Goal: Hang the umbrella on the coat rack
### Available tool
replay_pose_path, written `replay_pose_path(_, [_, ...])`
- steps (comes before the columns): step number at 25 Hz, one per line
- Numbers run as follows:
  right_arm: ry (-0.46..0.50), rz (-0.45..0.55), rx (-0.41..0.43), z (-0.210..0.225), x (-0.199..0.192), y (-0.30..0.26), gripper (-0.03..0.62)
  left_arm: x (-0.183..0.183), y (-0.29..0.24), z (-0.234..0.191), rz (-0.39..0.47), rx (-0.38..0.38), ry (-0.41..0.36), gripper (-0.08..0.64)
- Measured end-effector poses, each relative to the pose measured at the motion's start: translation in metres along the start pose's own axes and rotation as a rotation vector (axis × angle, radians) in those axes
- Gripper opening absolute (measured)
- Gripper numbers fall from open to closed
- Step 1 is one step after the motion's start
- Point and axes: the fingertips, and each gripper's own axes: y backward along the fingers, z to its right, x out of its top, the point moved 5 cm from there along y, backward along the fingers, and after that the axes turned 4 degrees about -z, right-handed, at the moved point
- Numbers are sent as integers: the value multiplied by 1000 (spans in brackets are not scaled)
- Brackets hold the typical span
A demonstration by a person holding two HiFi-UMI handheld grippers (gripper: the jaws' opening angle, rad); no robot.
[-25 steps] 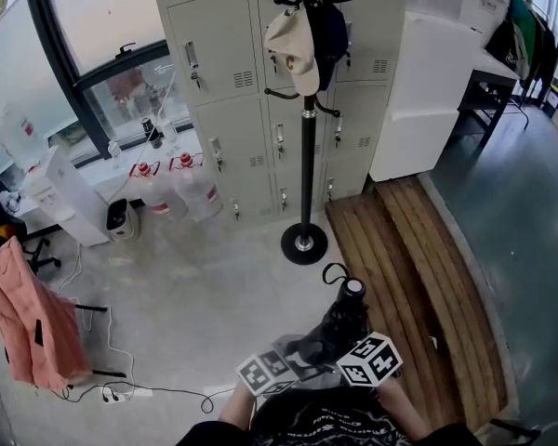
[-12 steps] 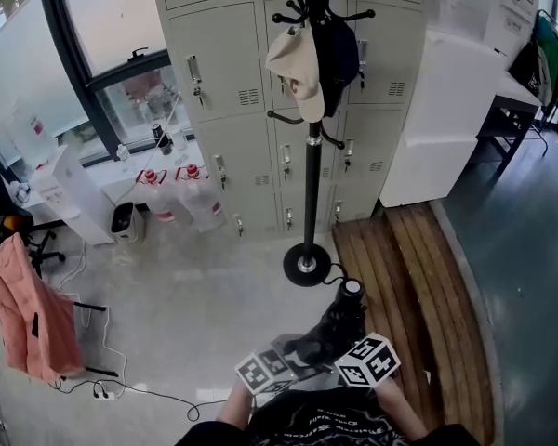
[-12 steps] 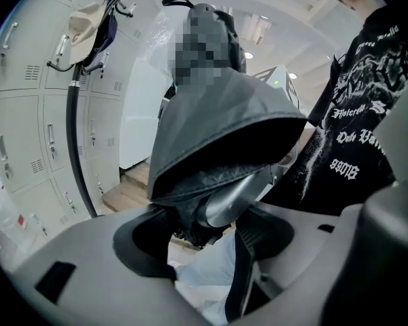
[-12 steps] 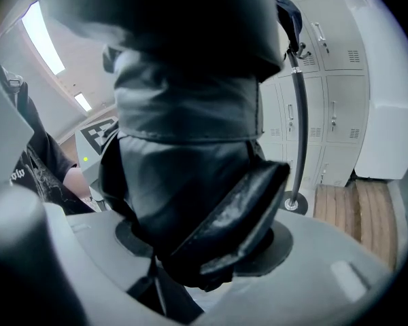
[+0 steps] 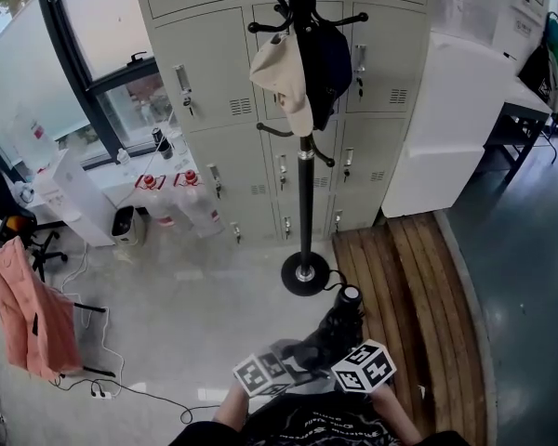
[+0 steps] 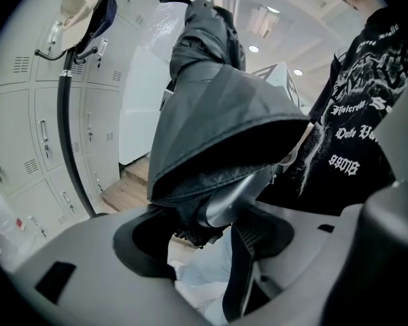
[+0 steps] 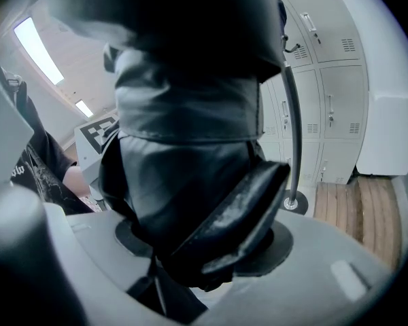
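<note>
The folded black umbrella (image 5: 340, 323) lies low in the head view, held in front of the person, its round handle end (image 5: 351, 295) toward the coat rack. My left gripper (image 5: 300, 357) and right gripper (image 5: 338, 340) both close on its fabric. In the left gripper view the umbrella (image 6: 217, 114) fills the space between the jaws of the left gripper (image 6: 211, 216). A pad of the right gripper (image 7: 197, 236) presses on the bundle (image 7: 183, 148). The black coat rack (image 5: 304, 193) stands just ahead, with a beige cap (image 5: 281, 77) and a dark cap (image 5: 327, 54) on its hooks.
Grey lockers (image 5: 214, 110) stand behind the rack. A low wooden platform (image 5: 400, 286) lies to the right, below a white cabinet (image 5: 446, 119). Water bottles (image 5: 191, 198), a small bin (image 5: 121, 221), an orange garment (image 5: 23, 309) and floor cables (image 5: 121, 393) are at the left.
Both grippers have carried the umbrella closer to the coat rack; the rack's base now sits nearer the umbrella's handle end. The grip is unchanged.
</note>
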Motion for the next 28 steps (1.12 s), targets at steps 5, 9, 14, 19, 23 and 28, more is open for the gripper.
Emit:
replay_pose_path(5, [25,-15,25,21,5,9,268,17,-13,-9,20,30,21,290])
replay_pose_path(9, [55,-27,38,37,9,16,268,30,-24,-14,39,56,35,290])
replay_pose_path(14, [69,-34,56,56,12,23,268,41,-38,-21,38,72,56,290])
replay_pose_path(19, [76,-34,68,66,15,24,268,47,-44,-28,34,81,65,290])
replay_pose_path(23, [78,-31,76,72,20,24,268,52,-44,-33,35,92,67,290])
replay_pose_path(28, [76,-39,75,75,20,21,268,51,-46,-37,37,86,72,290])
